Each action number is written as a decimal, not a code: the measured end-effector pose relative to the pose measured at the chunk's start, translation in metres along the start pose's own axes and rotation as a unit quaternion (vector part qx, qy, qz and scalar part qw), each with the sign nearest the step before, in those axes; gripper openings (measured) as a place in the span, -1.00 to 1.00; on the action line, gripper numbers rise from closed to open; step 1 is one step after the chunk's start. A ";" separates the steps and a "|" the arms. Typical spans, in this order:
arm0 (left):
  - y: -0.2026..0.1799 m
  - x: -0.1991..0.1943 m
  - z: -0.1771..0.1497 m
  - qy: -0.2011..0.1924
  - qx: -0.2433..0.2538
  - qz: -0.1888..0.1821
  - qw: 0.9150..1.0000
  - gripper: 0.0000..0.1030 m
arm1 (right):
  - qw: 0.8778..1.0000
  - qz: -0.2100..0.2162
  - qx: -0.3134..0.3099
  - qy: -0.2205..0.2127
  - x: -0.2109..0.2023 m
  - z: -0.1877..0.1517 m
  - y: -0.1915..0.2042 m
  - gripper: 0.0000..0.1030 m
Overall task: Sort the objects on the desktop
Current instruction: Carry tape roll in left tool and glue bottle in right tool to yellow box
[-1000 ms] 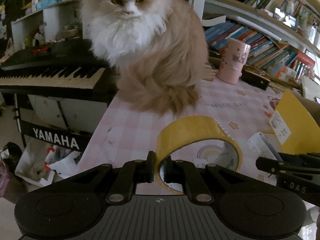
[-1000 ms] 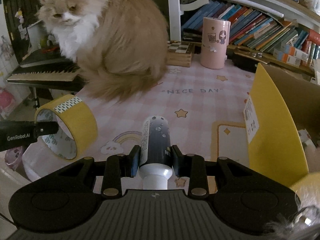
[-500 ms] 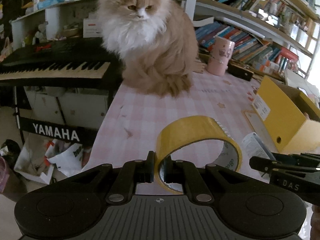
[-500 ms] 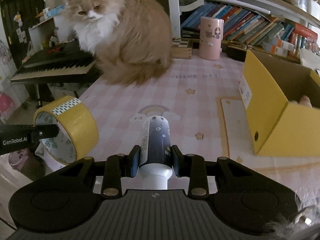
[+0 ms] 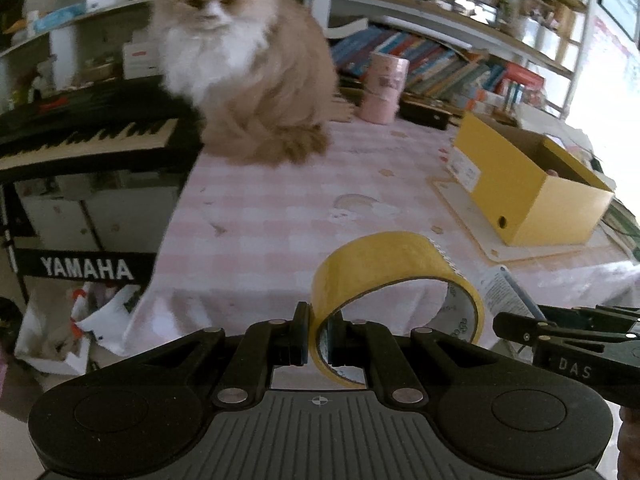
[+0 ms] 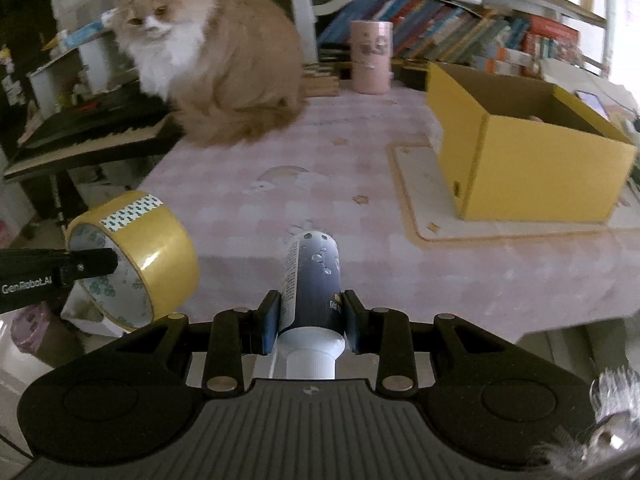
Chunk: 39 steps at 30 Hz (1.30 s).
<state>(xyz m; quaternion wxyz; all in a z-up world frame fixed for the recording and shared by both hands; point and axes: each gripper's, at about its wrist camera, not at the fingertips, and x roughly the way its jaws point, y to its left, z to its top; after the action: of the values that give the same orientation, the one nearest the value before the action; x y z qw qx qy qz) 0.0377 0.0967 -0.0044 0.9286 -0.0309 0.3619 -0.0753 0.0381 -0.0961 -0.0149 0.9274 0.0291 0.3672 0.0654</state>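
My left gripper (image 5: 318, 334) is shut on the rim of a yellow tape roll (image 5: 384, 268), held in the air off the near edge of the pink checked table (image 5: 280, 220). The same tape roll (image 6: 136, 256) shows at the left of the right wrist view, pinched by the left gripper's fingers (image 6: 94, 262). My right gripper (image 6: 310, 320) is shut on a dark tube with a white cap (image 6: 312, 280), its cap towards the camera. The tube pokes out at the right of the left wrist view as a white printed end (image 5: 500, 288). An open yellow cardboard box (image 6: 532, 160) stands on the table's right side.
A fluffy cream cat (image 6: 216, 68) sits at the table's far left corner. A pink cup (image 6: 370, 58) stands behind it by a shelf of books (image 6: 460, 36). A black keyboard (image 5: 88, 136) on a stand flanks the table's left. Bags (image 5: 92, 316) lie on the floor.
Both grippers have pulled back from the cat towards the table's near edge, keeping their loads. The cat and box look farther off, and more of the box shows.
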 end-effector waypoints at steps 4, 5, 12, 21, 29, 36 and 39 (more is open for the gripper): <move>-0.013 0.003 -0.004 0.008 0.013 -0.024 1.000 -0.87 | 1.000 -0.022 0.015 0.003 -0.010 -0.009 -0.011 -0.41; -0.017 0.004 -0.005 0.010 0.017 -0.030 0.999 -0.87 | 0.999 -0.027 0.019 0.003 -0.013 -0.011 -0.013 -0.41; -0.046 0.012 -0.005 0.017 0.051 -0.071 0.996 -0.87 | 0.996 -0.067 0.052 0.003 -0.029 -0.024 -0.038 -0.41; -0.086 0.025 0.001 0.021 0.088 -0.106 0.990 -0.87 | 0.990 -0.102 0.094 0.002 -0.042 -0.035 -0.074 -0.41; -0.118 0.038 0.009 0.023 0.094 -0.117 0.988 -0.87 | 0.988 -0.113 0.102 0.001 -0.045 -0.031 -0.105 -0.41; -0.153 0.050 0.017 0.022 0.101 -0.125 0.987 -0.87 | 0.987 -0.121 0.106 0.001 -0.045 -0.023 -0.140 -0.41; -0.168 0.055 0.020 0.020 0.106 -0.126 0.986 -0.87 | 0.987 -0.122 0.107 0.002 -0.044 -0.019 -0.156 -0.41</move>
<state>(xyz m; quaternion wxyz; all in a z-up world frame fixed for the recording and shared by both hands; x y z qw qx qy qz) 0.0708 -0.0777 -0.0077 0.9023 0.0235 0.3639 -0.2301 0.0089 -0.2568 -0.0153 0.9191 0.0836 0.3749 -0.0876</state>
